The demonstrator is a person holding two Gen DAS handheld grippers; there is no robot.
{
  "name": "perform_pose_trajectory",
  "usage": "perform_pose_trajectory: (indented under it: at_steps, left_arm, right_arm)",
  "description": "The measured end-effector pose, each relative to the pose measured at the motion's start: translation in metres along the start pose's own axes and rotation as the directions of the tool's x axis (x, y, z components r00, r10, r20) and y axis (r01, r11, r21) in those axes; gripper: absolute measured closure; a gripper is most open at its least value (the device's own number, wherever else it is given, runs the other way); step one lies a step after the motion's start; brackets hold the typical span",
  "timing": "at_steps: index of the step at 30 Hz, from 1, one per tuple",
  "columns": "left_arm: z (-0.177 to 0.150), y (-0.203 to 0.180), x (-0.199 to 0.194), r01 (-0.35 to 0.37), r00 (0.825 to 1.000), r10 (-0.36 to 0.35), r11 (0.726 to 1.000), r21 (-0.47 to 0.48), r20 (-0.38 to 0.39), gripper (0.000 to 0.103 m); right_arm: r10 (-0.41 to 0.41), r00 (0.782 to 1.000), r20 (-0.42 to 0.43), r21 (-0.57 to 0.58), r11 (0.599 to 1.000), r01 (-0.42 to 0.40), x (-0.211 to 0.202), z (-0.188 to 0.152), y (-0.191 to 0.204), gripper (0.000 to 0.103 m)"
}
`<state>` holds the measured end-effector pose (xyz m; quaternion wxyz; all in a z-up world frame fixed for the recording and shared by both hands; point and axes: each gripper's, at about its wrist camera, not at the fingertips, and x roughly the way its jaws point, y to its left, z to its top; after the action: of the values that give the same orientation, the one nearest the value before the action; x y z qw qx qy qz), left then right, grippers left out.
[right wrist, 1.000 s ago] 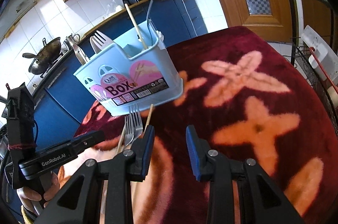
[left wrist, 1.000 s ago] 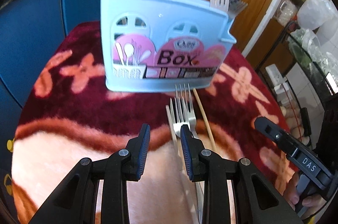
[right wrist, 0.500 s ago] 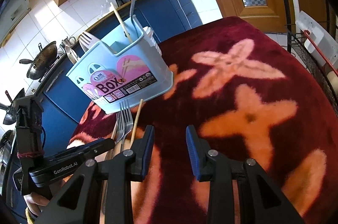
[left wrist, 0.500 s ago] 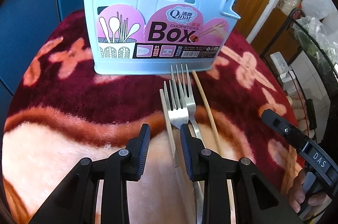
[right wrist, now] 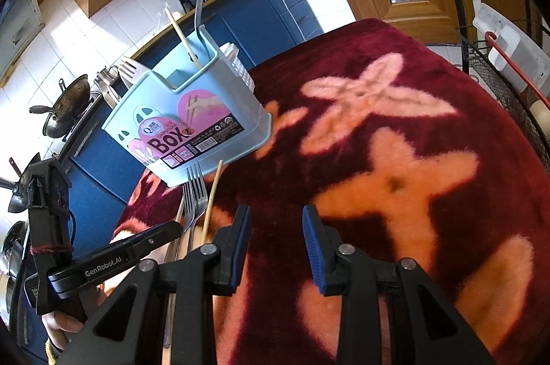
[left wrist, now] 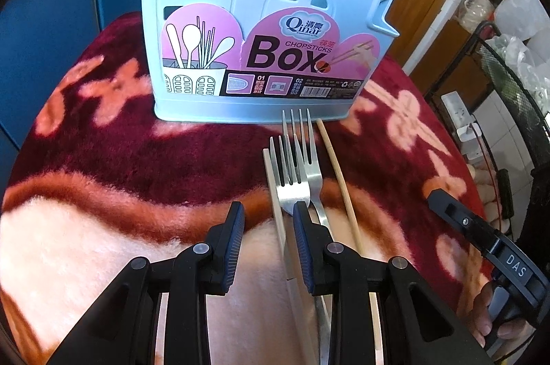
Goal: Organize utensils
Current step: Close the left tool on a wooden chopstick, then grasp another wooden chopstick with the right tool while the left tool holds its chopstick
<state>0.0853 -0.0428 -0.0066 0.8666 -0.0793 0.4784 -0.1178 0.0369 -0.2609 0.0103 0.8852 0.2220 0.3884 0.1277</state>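
Left gripper (left wrist: 268, 213): jaws apart, nothing between the pads; it is low over the blanket, its right fingertip (left wrist: 299, 213) over the neck of the nearer fork.
Right gripper (right wrist: 276, 217): jaws apart and empty, over the flowered part of the blanket, well to the right of the loose cutlery.
Blanket (left wrist: 103, 158): dark red plush with pale flower shapes, covering the table.
Utensil box (left wrist: 254, 31): light blue plastic holder labelled "Chopsticks Box", upright near the far edge of the table, with forks and a chopstick standing in it.
Forks (left wrist: 295, 172): two metal ones lying side by side and overlapping on the blanket, tines toward the box; the farther fork's tines reach the box's base.
Chopsticks (left wrist: 338, 175): one pale stick lies just right of the forks, another just left (left wrist: 275, 193), both pointing toward the box.
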Motion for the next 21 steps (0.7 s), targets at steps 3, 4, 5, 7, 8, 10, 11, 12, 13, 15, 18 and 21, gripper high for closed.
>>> perform_pose_trajectory:
  at_steps: [3,4,5,7,8,10,11,12,13,15,18,21]
  left_arm:
    - [-0.001,0.001,-0.001,0.003,1.000,-0.003,1.000,-0.002,-0.001,0.073]
    - [-0.001,0.000,-0.001,0.001,1.000,-0.001,1.000,0.001,0.000,0.073]
    - [-0.001,0.000,-0.002,0.000,1.000,0.000,1.000,0.002,0.001,0.075]
    - [-0.002,0.001,-0.001,-0.011,1.000,0.011,1.000,0.002,-0.005,0.082]
    - [-0.002,0.002,-0.001,-0.006,1.000,0.006,1.000,-0.002,-0.010,0.083]
    - [-0.004,0.003,-0.002,-0.001,1.000,0.001,1.000,-0.006,-0.009,0.085]
    - [-0.005,0.004,-0.002,0.002,1.000,-0.002,1.000,-0.004,-0.010,0.087]
    - [-0.005,0.004,-0.003,0.004,1.000,-0.004,1.000,-0.002,-0.009,0.090]
    - [-0.006,0.004,-0.003,0.008,1.000,-0.008,1.000,0.001,-0.008,0.092]
    - [-0.006,0.003,-0.005,0.019,1.000,-0.019,1.000,0.007,-0.006,0.096]
    - [-0.007,0.004,-0.008,0.013,1.000,-0.013,1.000,0.013,0.005,0.096]
    - [-0.006,0.010,-0.013,-0.010,1.000,0.010,1.000,0.003,0.025,0.098]
  right_arm:
    - [0.000,1.000,-0.005,0.000,1.000,0.000,0.000,0.000,0.000,0.069]
    - [-0.001,1.000,-0.005,-0.001,1.000,0.001,0.000,0.000,0.001,0.069]
    - [-0.001,1.000,-0.005,-0.001,1.000,0.001,0.000,-0.001,0.001,0.069]
    - [0.000,1.000,-0.005,0.000,1.000,0.000,0.000,-0.001,0.000,0.069]
    - [0.000,1.000,-0.005,0.000,1.000,0.000,0.000,-0.001,0.001,0.069]
    - [-0.001,1.000,-0.005,-0.001,1.000,0.001,0.000,0.000,0.000,0.069]
    - [-0.002,1.000,-0.004,0.000,1.000,0.002,0.000,-0.001,0.001,0.069]
    - [-0.001,1.000,-0.005,0.000,1.000,0.001,0.000,-0.001,0.001,0.069]
    - [-0.001,1.000,-0.006,0.000,1.000,0.001,0.000,-0.001,0.001,0.069]
    - [-0.001,1.000,-0.007,-0.003,1.000,0.001,0.000,-0.001,0.001,0.069]
    - [-0.002,1.000,-0.009,-0.013,1.000,0.002,0.000,-0.001,0.004,0.069]
    - [-0.005,1.000,-0.012,-0.028,1.000,0.004,-0.001,-0.001,0.010,0.069]
